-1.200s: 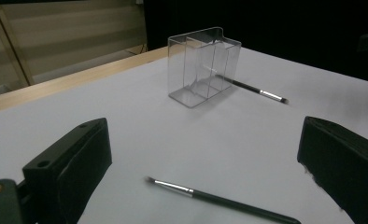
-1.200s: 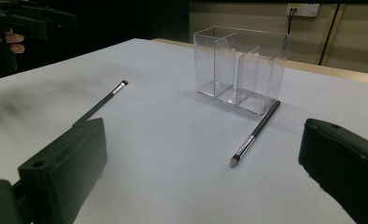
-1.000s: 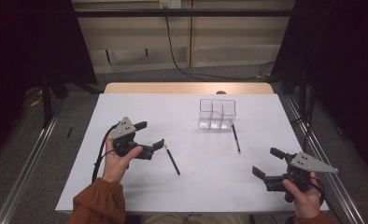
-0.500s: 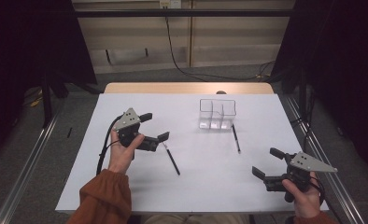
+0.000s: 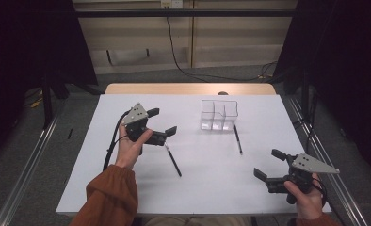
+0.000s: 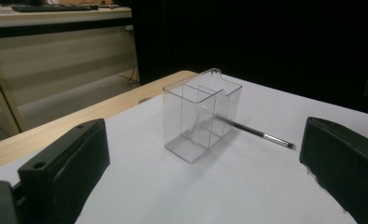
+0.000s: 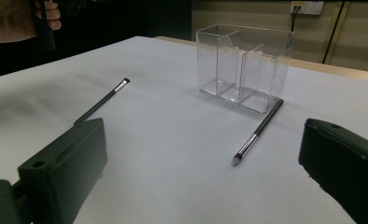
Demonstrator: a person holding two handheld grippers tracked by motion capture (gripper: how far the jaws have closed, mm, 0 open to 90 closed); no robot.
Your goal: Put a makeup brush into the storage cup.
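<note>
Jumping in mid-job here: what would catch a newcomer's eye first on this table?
Probably the clear acrylic organizer, upright and empty, toward the far side of the white table. Next, two thin dark brushes lying flat: one brush just off the organizer's near right corner, the other brush by the left tool, which hangs open above it. The right tool is open too, at the near right.

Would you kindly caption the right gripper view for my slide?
Open right gripper faces a clear acrylic three-compartment organiser and two slim black brushes on white paper.

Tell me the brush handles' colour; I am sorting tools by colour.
Black, with a silver ferrule near the tip; the right gripper view shows the brush best.
</note>
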